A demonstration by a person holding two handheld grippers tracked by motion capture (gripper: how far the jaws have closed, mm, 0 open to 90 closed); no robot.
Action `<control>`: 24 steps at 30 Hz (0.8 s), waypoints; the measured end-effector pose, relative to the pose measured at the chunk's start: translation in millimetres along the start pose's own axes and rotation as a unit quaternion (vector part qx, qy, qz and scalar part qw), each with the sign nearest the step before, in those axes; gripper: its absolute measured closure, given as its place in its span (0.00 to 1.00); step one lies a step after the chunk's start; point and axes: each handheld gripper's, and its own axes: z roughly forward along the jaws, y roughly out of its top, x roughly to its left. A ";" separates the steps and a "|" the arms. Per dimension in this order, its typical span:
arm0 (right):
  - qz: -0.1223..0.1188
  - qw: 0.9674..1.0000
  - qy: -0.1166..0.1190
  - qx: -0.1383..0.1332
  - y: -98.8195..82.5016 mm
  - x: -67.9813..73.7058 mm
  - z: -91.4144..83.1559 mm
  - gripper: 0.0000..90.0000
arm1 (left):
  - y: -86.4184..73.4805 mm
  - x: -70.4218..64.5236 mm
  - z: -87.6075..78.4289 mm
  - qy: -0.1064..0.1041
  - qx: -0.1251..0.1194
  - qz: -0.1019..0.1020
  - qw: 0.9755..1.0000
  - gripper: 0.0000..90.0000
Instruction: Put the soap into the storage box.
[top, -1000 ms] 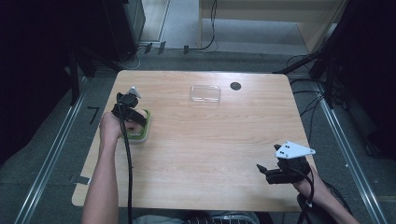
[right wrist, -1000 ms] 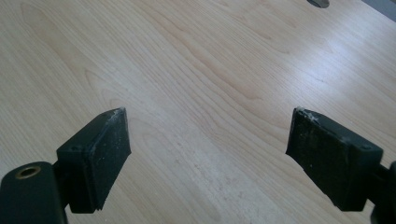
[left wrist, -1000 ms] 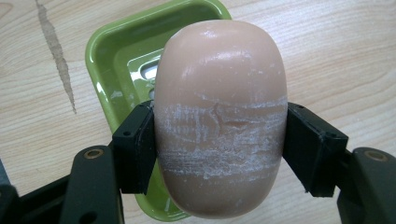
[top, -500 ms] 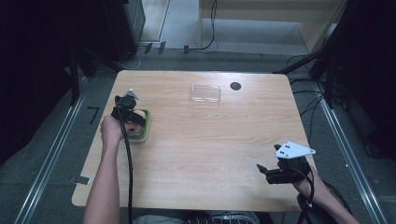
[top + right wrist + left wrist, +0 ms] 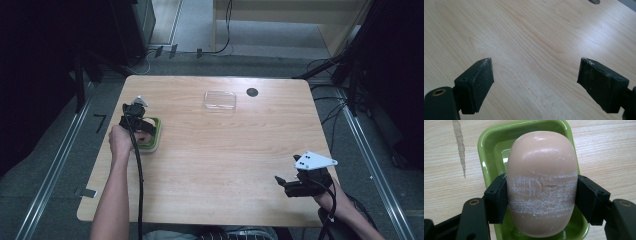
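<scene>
A peach-coloured bar of soap (image 5: 541, 182), scuffed white across its middle, lies over a green soap dish (image 5: 491, 147). My left gripper (image 5: 541, 195) is shut on the soap, one black jaw pressed against each side. From above, that gripper (image 5: 136, 122) covers the dish (image 5: 156, 131) at the table's left side. My right gripper (image 5: 535, 75) stands open above bare wood with nothing between its jaws. The high view places the right gripper (image 5: 282, 184) near the table's front right corner.
A clear plastic lid or tray (image 5: 220, 100) lies at the back middle of the wooden table (image 5: 225, 155). A dark round hole (image 5: 252, 92) sits just right of it. Cables trail from both grippers toward the front edge.
</scene>
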 end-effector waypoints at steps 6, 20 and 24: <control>0.000 1.000 0.000 0.001 -0.3 -0.1 -0.5 0.15 | 0.0 0.0 3.8 0.003 0.000 -0.005 1.000 0.38; 0.001 1.000 -0.001 0.000 -0.8 -0.2 -0.6 0.15 | 0.3 0.7 11.0 0.010 0.001 -0.016 1.000 0.38; 0.000 1.000 -0.002 0.002 -1.0 -0.4 -0.6 0.15 | 0.5 1.6 13.8 0.011 0.003 -0.021 1.000 0.37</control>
